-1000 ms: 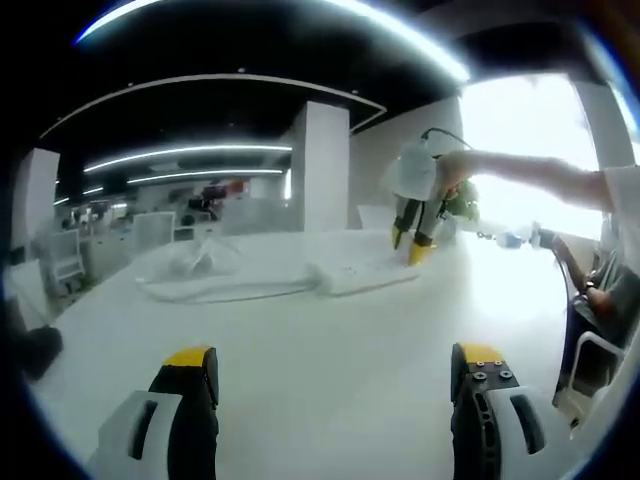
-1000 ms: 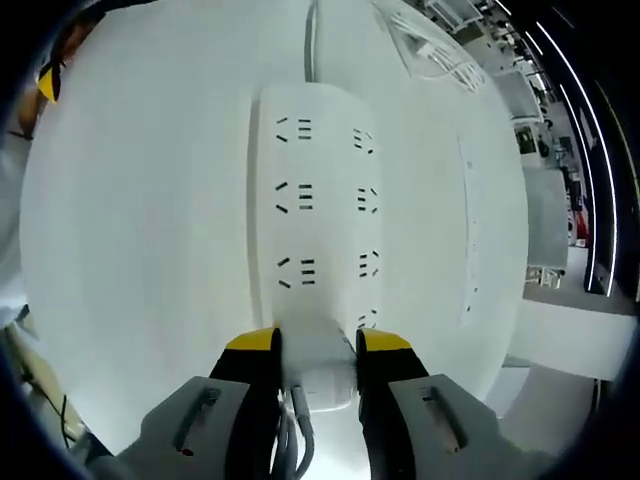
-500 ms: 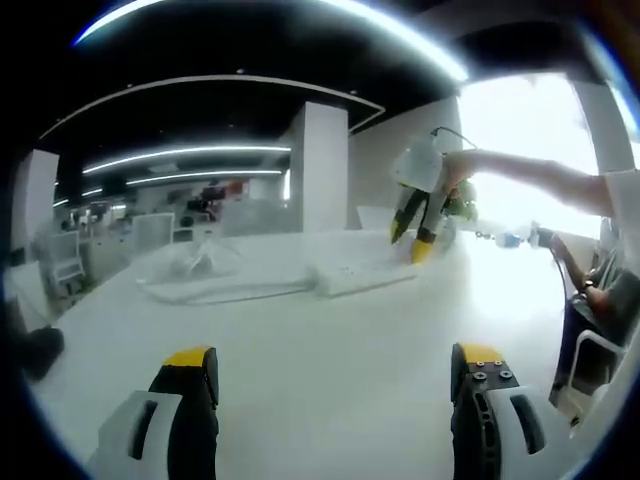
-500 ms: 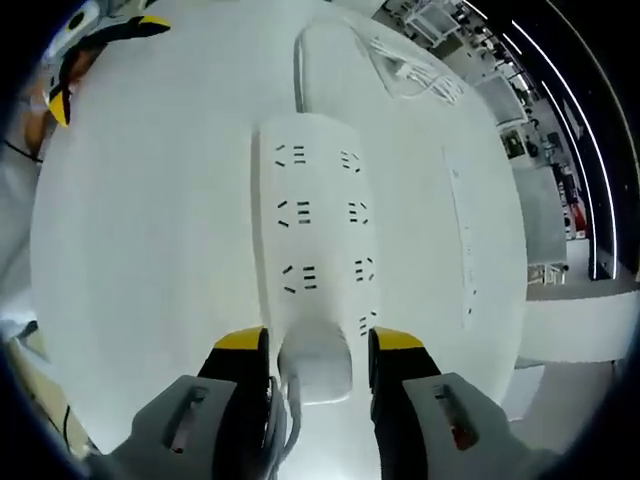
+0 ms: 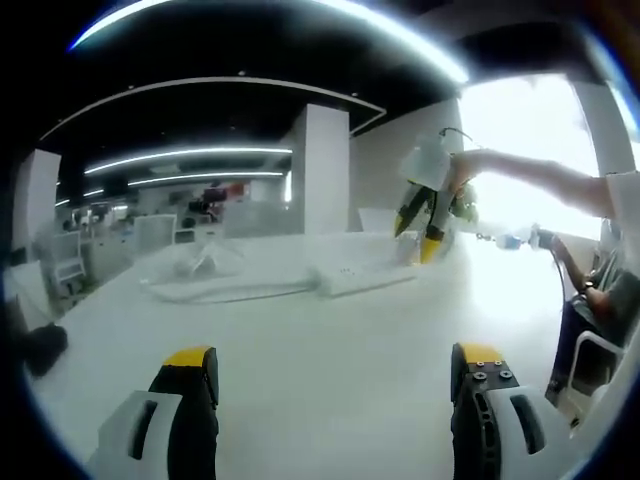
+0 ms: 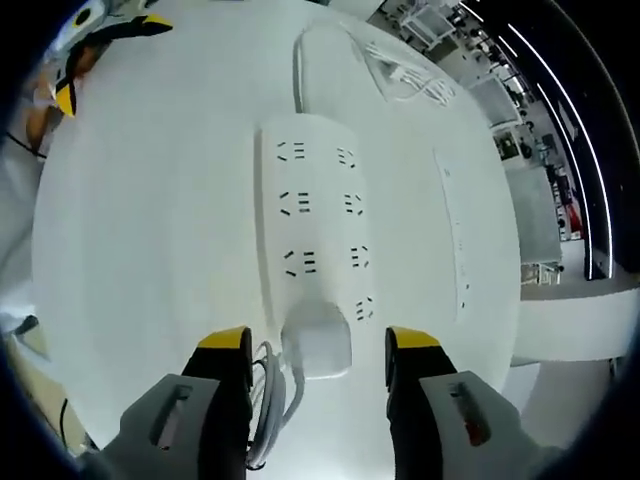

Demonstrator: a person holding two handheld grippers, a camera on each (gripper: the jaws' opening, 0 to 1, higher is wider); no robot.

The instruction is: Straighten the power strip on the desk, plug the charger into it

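Observation:
In the right gripper view a white power strip [image 6: 315, 225] lies straight on the white desk [image 6: 150, 230], running away from me. A white charger [image 6: 318, 345] sits on its near end, and its cable [image 6: 272, 400] trails down beside the left jaw. My right gripper [image 6: 318, 342] is open, a jaw on either side of the charger and apart from it. In the left gripper view the power strip [image 5: 360, 272] lies far across the desk, and the right gripper [image 5: 425, 225] hovers over its right end. My left gripper [image 5: 334, 360] is open and holds nothing.
The strip's own cord [image 6: 300, 60] leads to a loose white cable bundle [image 6: 410, 70] at the far end. A long flat white piece [image 6: 460, 240] lies to the right of the strip. The left gripper [image 6: 100, 30] shows at the upper left. A seated person [image 5: 600, 290] is at the desk's right edge.
My right gripper's jaws have spread and let go of the charger, and the gripper has drawn back a little from the strip. The left gripper has stayed where it was.

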